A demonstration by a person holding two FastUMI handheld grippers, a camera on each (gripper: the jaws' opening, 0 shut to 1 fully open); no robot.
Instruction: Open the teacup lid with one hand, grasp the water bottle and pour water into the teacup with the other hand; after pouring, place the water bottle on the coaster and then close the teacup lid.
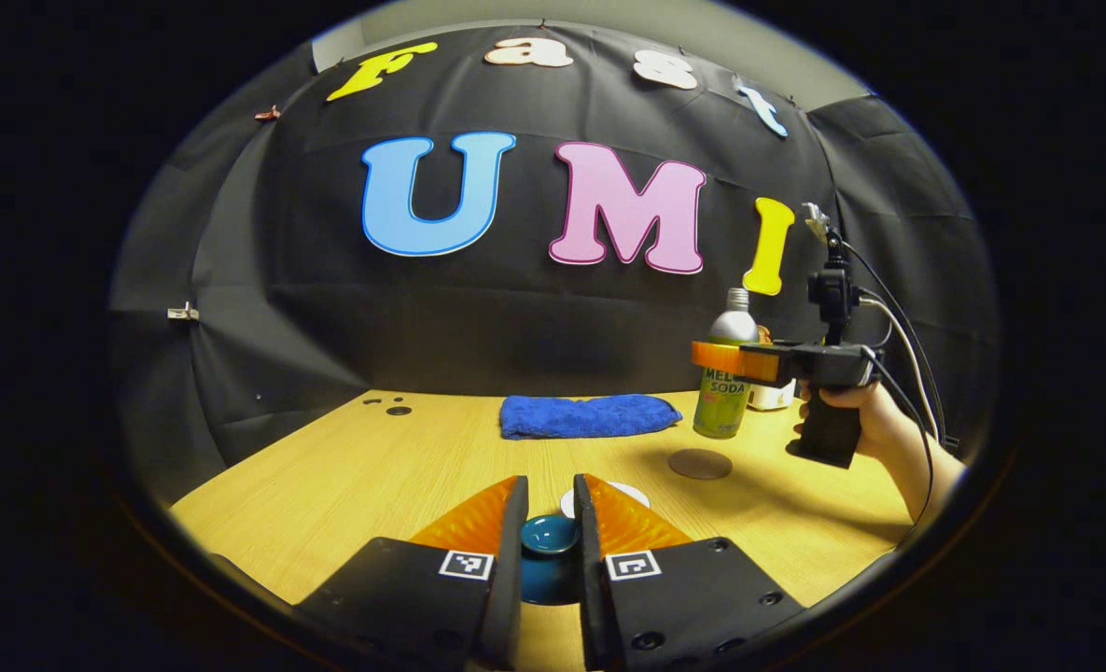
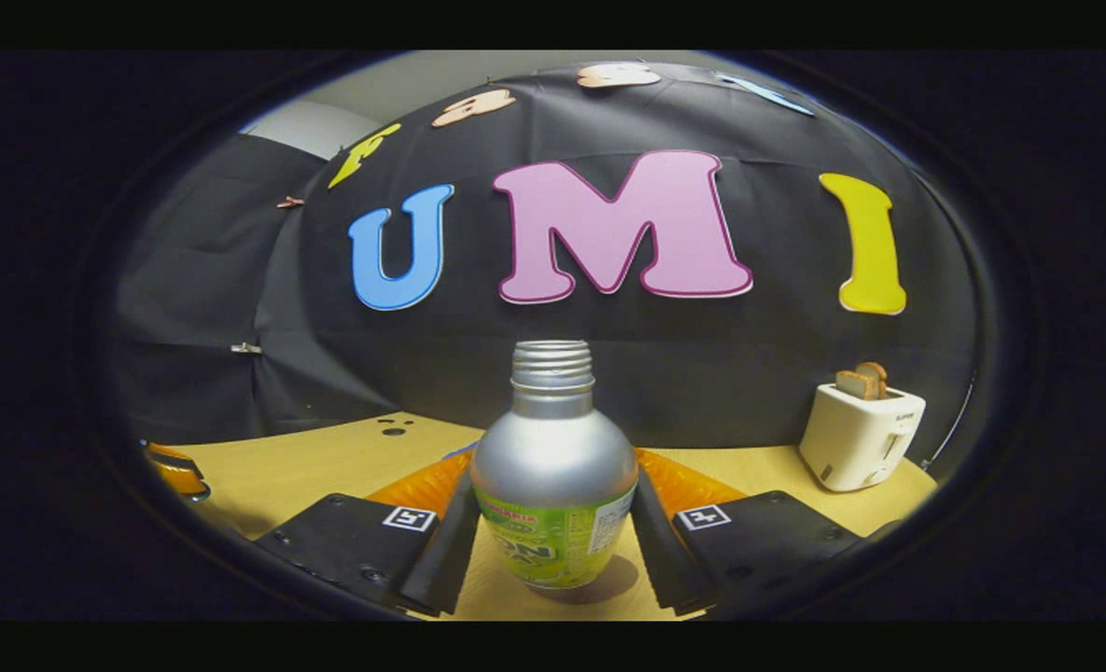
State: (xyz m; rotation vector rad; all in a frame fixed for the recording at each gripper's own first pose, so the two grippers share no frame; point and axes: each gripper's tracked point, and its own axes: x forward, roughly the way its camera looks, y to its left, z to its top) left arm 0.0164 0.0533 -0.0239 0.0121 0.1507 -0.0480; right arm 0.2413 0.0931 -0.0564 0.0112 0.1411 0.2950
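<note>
At a wood-topped bench (image 1: 347, 485), two steps of a tea-pouring task begin together. The left hand-held gripper (image 1: 550, 523) straddles the blue teacup lid (image 1: 550, 534), its fingers either side of the knob; whether they press it yet cannot be told. The white teacup (image 1: 620, 489) peeks out behind the right finger. Across the bench, the right hand-held gripper (image 2: 553, 523) brackets the metal water bottle (image 2: 553, 467), which stands upright with its threaded neck uncapped; the fingers sit close against its sides, but a firm clamp cannot be confirmed.

Done well, the lid lifts straight up by its knob and clear of the cup, while the bottle is gripped squarely below its shoulder so it cannot swivel when tipped. The round dark coaster (image 1: 699, 463) waits just before the bottle, a blue cloth (image 1: 588, 415) beyond.

The bottle's green label partly reads "SODA".
</note>
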